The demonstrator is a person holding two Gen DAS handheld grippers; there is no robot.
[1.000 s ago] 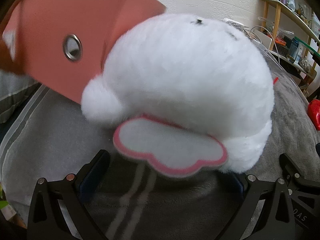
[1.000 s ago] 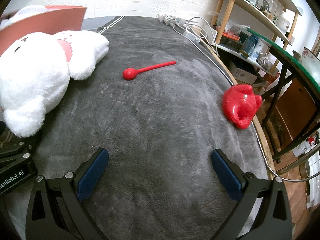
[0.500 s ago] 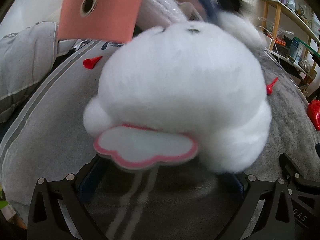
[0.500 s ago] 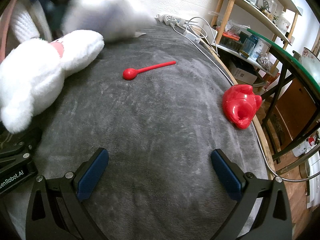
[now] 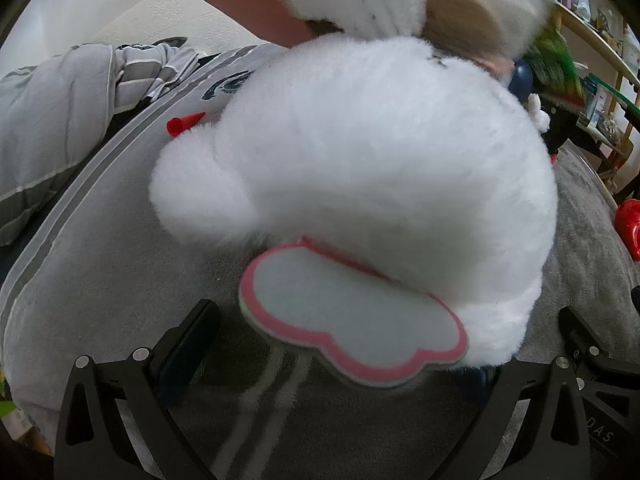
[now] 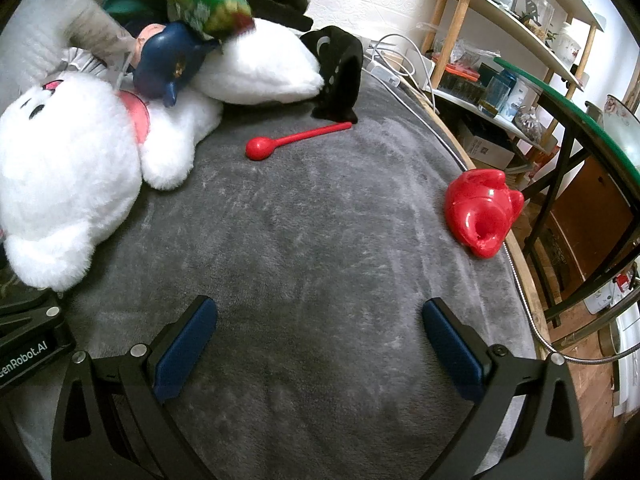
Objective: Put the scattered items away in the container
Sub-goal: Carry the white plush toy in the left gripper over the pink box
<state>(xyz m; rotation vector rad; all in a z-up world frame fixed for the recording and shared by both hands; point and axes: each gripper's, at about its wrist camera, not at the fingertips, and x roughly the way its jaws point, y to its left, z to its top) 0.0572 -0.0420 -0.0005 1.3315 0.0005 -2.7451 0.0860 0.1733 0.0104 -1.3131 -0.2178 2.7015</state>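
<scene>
Left wrist view: the left gripper (image 5: 328, 344) stands spread wide, a white plush toy (image 5: 360, 168) lying between and just beyond its fingers on the grey blanket (image 5: 100, 272); a red cone (image 5: 184, 123) lies far left. Right wrist view: the right gripper (image 6: 320, 344) is spread over bare blanket, with a red spoon (image 6: 296, 138) far ahead, a red cup (image 6: 480, 212) right, and the plush far left.

A fluffy white plush toy (image 6: 68, 160) is lying on the matt grey fleece blanket (image 6: 320, 260); the glossy red plastic spoon (image 6: 288, 140) and red plastic toy (image 6: 480, 212) are shining.
</scene>
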